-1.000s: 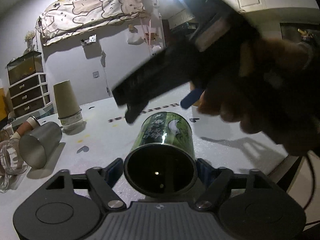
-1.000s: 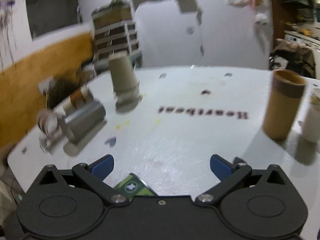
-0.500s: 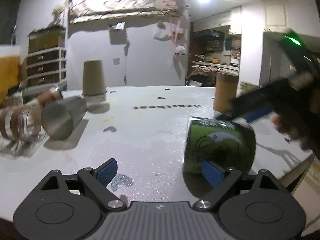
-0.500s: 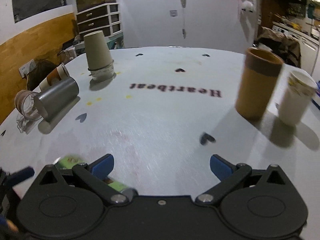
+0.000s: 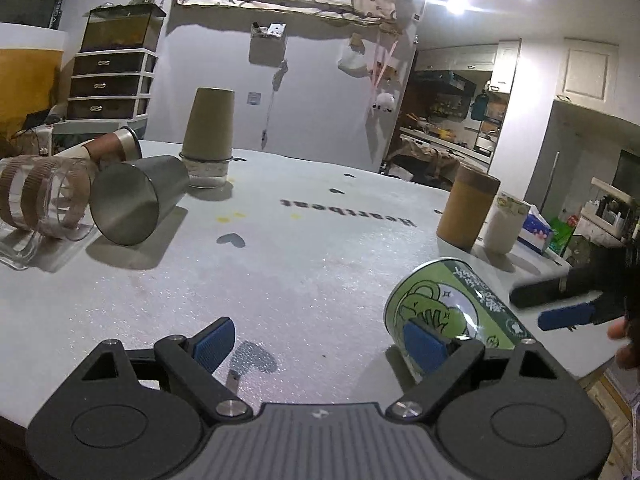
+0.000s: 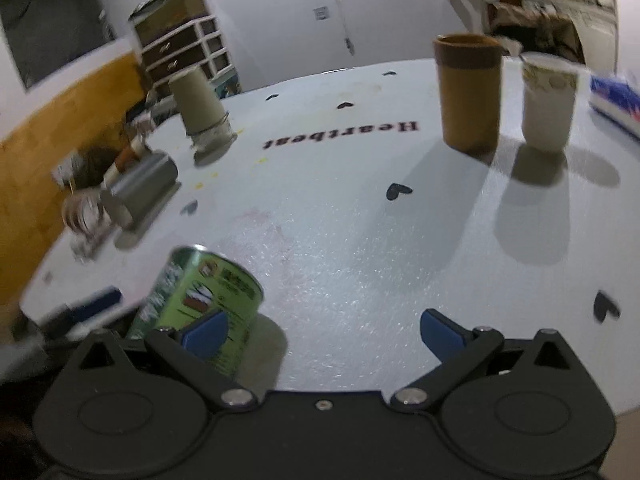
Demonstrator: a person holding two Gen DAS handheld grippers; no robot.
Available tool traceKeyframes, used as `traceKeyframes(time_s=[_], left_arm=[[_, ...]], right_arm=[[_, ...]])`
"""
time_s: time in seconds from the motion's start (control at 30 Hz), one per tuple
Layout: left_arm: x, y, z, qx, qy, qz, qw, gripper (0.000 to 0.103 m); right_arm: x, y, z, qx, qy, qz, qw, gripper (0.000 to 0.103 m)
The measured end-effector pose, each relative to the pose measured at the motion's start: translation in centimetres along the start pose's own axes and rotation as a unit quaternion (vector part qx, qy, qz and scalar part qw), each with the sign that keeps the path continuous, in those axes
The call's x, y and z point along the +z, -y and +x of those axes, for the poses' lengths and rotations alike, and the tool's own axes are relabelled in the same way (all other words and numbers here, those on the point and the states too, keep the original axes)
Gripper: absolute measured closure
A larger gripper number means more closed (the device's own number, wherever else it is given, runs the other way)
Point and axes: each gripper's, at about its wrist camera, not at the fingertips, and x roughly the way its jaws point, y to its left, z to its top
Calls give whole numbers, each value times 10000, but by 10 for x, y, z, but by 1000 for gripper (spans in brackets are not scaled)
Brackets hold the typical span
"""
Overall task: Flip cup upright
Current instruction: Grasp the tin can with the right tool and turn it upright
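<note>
Leftmost on the white bench [image 5: 320, 272] lie a clear banded glass [image 5: 44, 200] and a steel tumbler [image 5: 132, 204] on their sides, with an inverted paper cup [image 5: 208, 136] behind them; a tall brown cup [image 5: 466, 208] and a white cup [image 5: 502, 222] stand upright further right. Nearest the front edge sits the green printed cup [image 5: 452, 308], tilted and apparently not yet settled. It looks light, thin-walled and glossy, so I judge it will slide or dent under a hard squeeze; taking it across the middle of its wall seems safest. Wide open, the left claw [image 5: 320, 340] holds nothing, though its right pad overlaps the cup's side; whether it touches I cannot tell. Likewise spread wide and empty, the right claw [image 6: 320, 332] has that cup [image 6: 200, 300] at its left pad.
</note>
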Motion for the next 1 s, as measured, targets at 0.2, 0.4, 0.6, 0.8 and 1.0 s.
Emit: traceKeyframes(time_s=[0.2, 0.4, 0.6, 0.8, 1.0], left_arm=[[0, 5, 0, -79, -11, 77, 9999, 11], [-2, 9, 1, -184, -23, 133, 9997, 11], [-1, 5, -5, -179, 67, 101, 9998, 11], [-1, 1, -9, -125, 139, 54, 9998, 11], [-1, 1, -12, -119, 176, 143, 9997, 11]], right_arm=[[19, 8, 9, 977, -395, 1057, 9888, 0], [32, -12, 40, 1327, -1092, 1209, 9777, 11], [41, -25, 58, 1218, -1519, 1002, 9757, 30], [59, -25, 43, 943, -912, 387, 9906, 30], [91, -23, 44, 204, 359, -489, 9980, 30]])
